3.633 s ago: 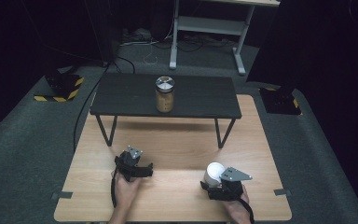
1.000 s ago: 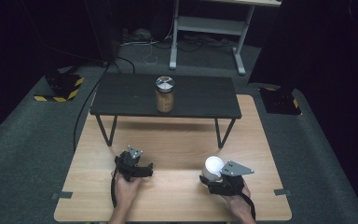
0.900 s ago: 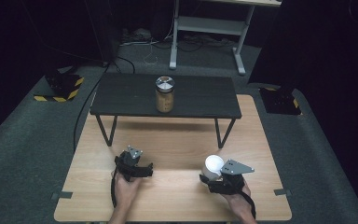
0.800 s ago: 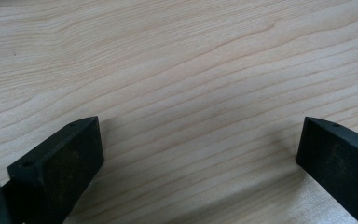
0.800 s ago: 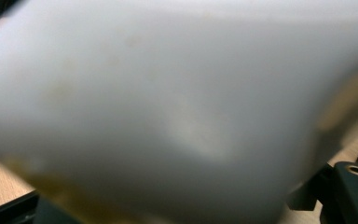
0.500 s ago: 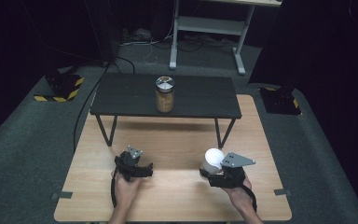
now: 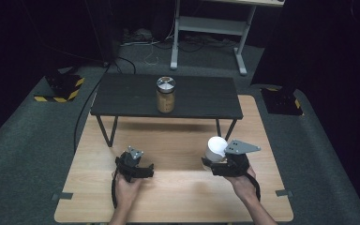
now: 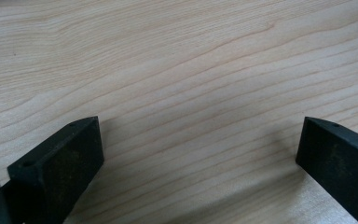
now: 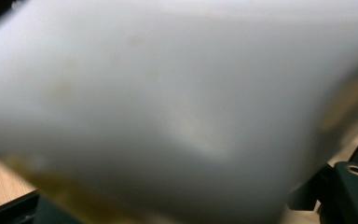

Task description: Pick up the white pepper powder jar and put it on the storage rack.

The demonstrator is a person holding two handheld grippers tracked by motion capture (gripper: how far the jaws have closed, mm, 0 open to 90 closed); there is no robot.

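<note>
While the left hand-held gripper has stayed put on the near left of the wooden table, the right hand-held gripper has crept forward and a little upward over the last few seconds, carrying a white cup with it. That small shift suggests the lift is under way and the cup is being taken toward the far side, probably toward the low black table where a jar with a silver lid stands in the middle, well apart from the cup.

The right hand-held gripper pinches the cup between its jaws; in the right gripper view the cup is a blurred, pale surface very close to the camera, with faint yellowish stains and a darker brownish tinge along its lower edge. From above it looks plain white, rounded, and upright or slightly tilted; which, I cannot tell.

The left hand-held gripper holds nothing, its jaws spread wide over bare wood grain.
</note>
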